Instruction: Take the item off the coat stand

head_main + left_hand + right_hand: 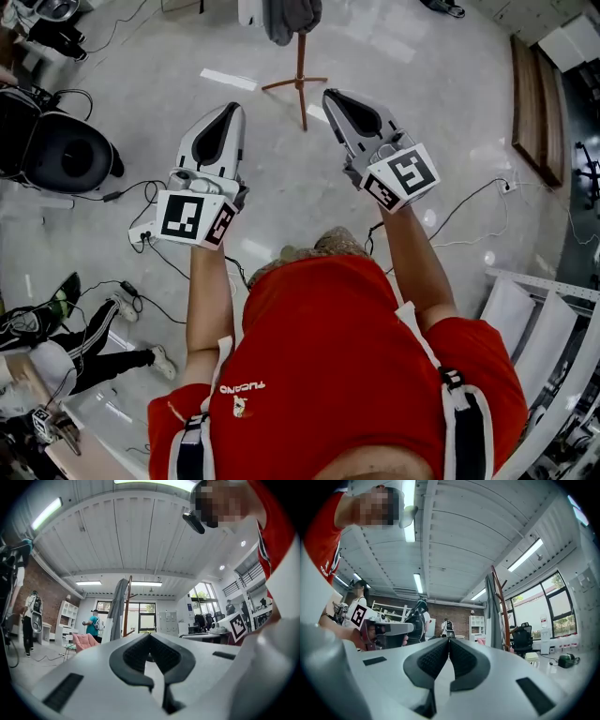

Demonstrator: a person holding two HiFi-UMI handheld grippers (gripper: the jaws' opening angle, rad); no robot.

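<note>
A wooden coat stand point(300, 80) rises from the floor ahead of me, with a grey garment point(291, 19) hanging from its top. My left gripper point(228, 111) and right gripper point(333, 97) are held up side by side, short of the stand and touching nothing. Both are shut and hold nothing. In the left gripper view the closed left gripper point(150, 635) points at the coat stand point(127, 606) and the grey garment point(117, 609) a little left of its tips. In the right gripper view the right gripper point(449, 639) has the coat stand point(500, 606) and garment point(489, 616) off to the right.
A black round case point(66, 150) and loose cables point(150, 234) lie on the floor at left. A seated person's legs point(103, 337) show at lower left. A wooden board point(534, 103) lies at right, white racks point(544, 328) at lower right. Beyond the stand are a person in teal point(93, 625) and a pink chair point(84, 641).
</note>
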